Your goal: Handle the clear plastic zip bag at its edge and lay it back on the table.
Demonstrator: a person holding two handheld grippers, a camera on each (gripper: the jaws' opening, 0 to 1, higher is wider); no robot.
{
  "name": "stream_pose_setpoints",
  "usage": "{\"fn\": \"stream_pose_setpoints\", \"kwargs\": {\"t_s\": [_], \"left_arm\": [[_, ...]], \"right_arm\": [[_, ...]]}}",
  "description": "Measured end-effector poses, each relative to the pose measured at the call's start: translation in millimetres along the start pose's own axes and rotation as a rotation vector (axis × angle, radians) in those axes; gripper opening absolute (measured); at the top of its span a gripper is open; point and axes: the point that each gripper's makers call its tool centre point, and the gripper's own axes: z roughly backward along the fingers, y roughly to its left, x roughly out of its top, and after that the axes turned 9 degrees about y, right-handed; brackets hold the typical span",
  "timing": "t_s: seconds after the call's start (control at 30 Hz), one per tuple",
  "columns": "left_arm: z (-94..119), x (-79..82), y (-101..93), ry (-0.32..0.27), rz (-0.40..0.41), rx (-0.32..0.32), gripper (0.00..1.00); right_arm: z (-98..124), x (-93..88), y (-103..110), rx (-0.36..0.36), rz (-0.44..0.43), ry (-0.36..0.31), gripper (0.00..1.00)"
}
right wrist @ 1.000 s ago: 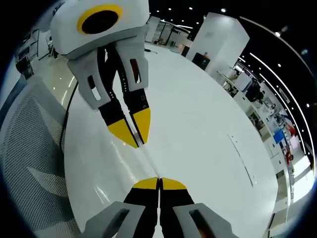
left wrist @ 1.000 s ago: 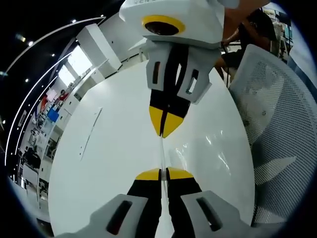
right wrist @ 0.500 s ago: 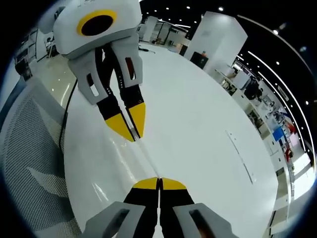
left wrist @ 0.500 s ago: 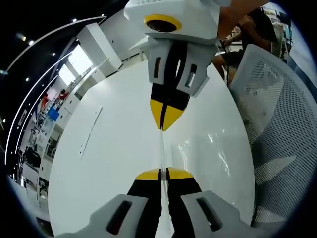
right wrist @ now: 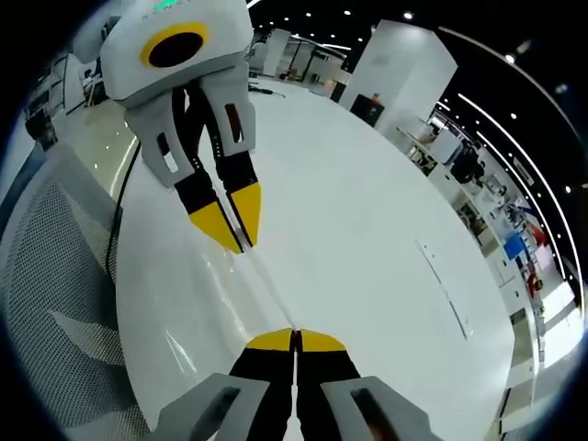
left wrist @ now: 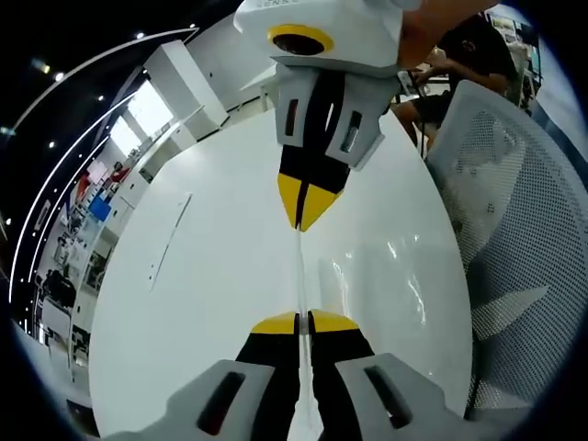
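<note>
Left hand-held gripper (left wrist: 300, 319) pinches one end of the clear zip bag (left wrist: 299, 276), jaws closed on its edge. Opposite, the right hand-held gripper (right wrist: 295, 333) clamps the other end. Seen edge-on, the bag stretches taut between both yellow tips, above the white desk (left wrist: 211, 276), beside a mesh chair (left wrist: 514, 230).

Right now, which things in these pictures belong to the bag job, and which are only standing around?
Part of the job:
- clear zip bag, stretched edge-on between the grippers
- left gripper, shut on the bag
- right gripper, shut on the bag
- white table, where it goes back

Just around:
- mesh chair beside the table
- seated person behind
</note>
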Motion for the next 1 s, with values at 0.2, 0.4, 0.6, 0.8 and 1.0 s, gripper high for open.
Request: {"fn": "stream_pose_setpoints", "kwargs": {"t_s": [0.2,0.4,0.6,0.8,1.0], "left_arm": [[1.4,-0.5,0.2,0.001,0.002,0.000,0.00],[0.4,-2.8,1.2,0.002,0.003,0.000,0.00],[1.1,-4.5,1.3,0.004,0.005,-0.001,0.00],[3.2,-6.2,2.3,0.006,0.011,0.002,0.00],[5.8,-7.3,1.7,0.008,0.014,0.003,0.00]], "right_arm": [[-0.3,-1.0,-1.1,-0.002,-0.002,0.001,0.00],[0.1,-1.4,-1.0,-0.001,-0.007,0.003,0.00],[0.3,-1.8,-2.0,-0.004,-0.004,0.003,0.00],[0.5,-1.8,-3.1,-0.007,-0.005,0.005,0.00],[1.1,-2.4,-3.4,-0.009,-0.006,0.005,0.00]]}}
